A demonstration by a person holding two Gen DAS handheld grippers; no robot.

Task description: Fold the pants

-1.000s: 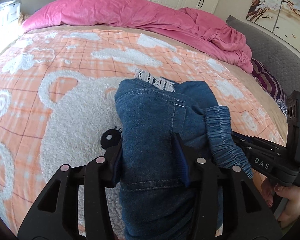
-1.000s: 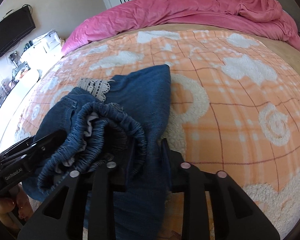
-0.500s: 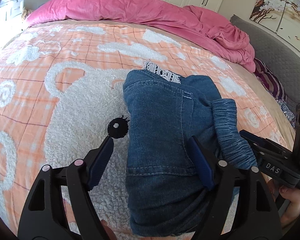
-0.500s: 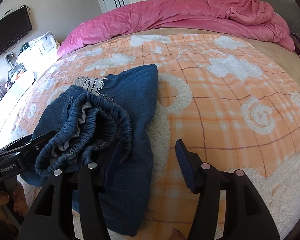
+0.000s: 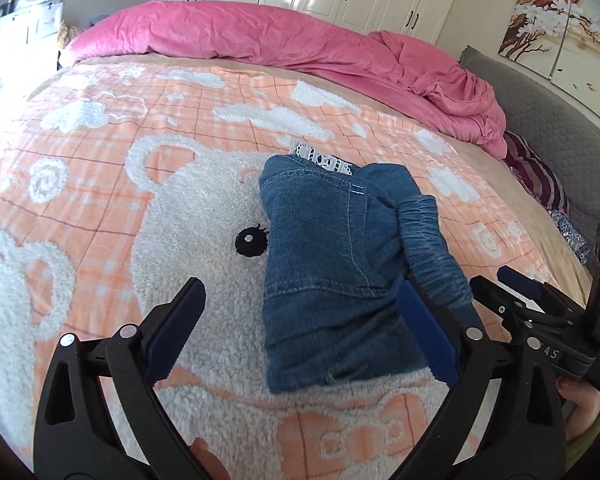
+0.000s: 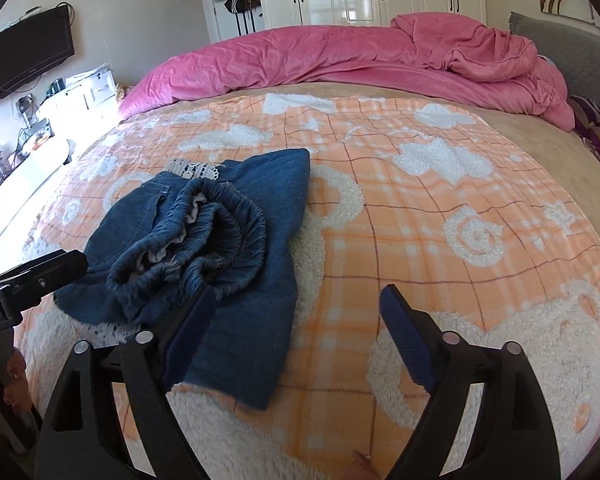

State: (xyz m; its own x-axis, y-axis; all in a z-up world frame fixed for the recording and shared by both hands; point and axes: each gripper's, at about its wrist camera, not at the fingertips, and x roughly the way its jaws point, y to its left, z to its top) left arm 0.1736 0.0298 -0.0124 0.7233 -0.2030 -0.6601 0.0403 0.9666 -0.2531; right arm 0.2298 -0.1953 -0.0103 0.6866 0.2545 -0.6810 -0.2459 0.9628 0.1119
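Observation:
The blue denim pants (image 5: 332,264) lie folded in a compact bundle on the orange blanket, with the gathered elastic waistband (image 6: 204,232) bunched on top and a strip of white lace (image 5: 324,160) showing at the far edge. My left gripper (image 5: 300,286) straddles the bundle's near end; its jaws are opening and the pads stand clear of the denim. My right gripper (image 6: 298,292) is also opening, its left finger (image 6: 188,328) over the pants' near edge and its right finger over bare blanket. Each gripper shows at the edge of the other's view.
The orange plaid blanket (image 6: 440,240) with fluffy white bear and cloud shapes covers the bed. A rumpled pink duvet (image 5: 260,40) runs along the far side, with a grey headboard (image 5: 560,128) at the right. White wardrobes and a wall television (image 6: 28,60) stand beyond.
Both grippers have let go of the pants, their jaws spreading wide, and both have pulled back and risen slightly. The bundle now rests on the blanket.

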